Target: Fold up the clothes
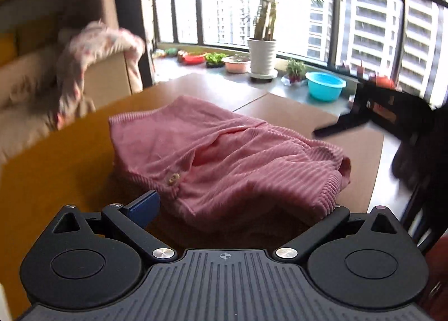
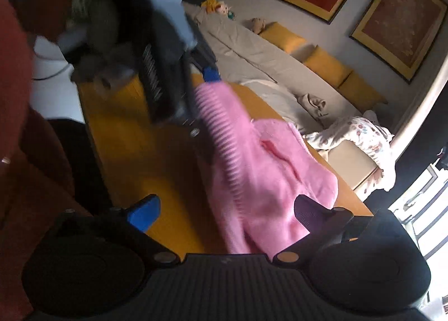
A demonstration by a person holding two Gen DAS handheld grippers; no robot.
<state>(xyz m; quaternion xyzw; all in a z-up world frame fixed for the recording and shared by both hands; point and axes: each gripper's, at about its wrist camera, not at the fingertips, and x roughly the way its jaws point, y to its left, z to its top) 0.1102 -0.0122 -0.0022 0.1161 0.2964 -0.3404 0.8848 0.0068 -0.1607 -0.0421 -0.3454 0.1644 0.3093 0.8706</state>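
A pink knitted cardigan (image 1: 224,153) lies partly folded on the yellow-brown table (image 1: 70,158). My left gripper (image 1: 238,209) is open, its jaws set wide; the cardigan's near ribbed hem lies between them and covers the right fingertip. In the right wrist view the cardigan (image 2: 266,175) stretches across the table (image 2: 131,139), and the left gripper (image 2: 207,77) shows blurred at its far ribbed end. My right gripper (image 2: 224,209) is open above the cardigan's near end, its fingers to either side.
A beige sofa with a floral cloth (image 1: 92,49) stands left of the table. Plant pots and a blue basin (image 1: 324,86) line the window sill. The other gripper (image 1: 378,114) hovers at the table's right. A dark chair (image 1: 420,181) stands on the right.
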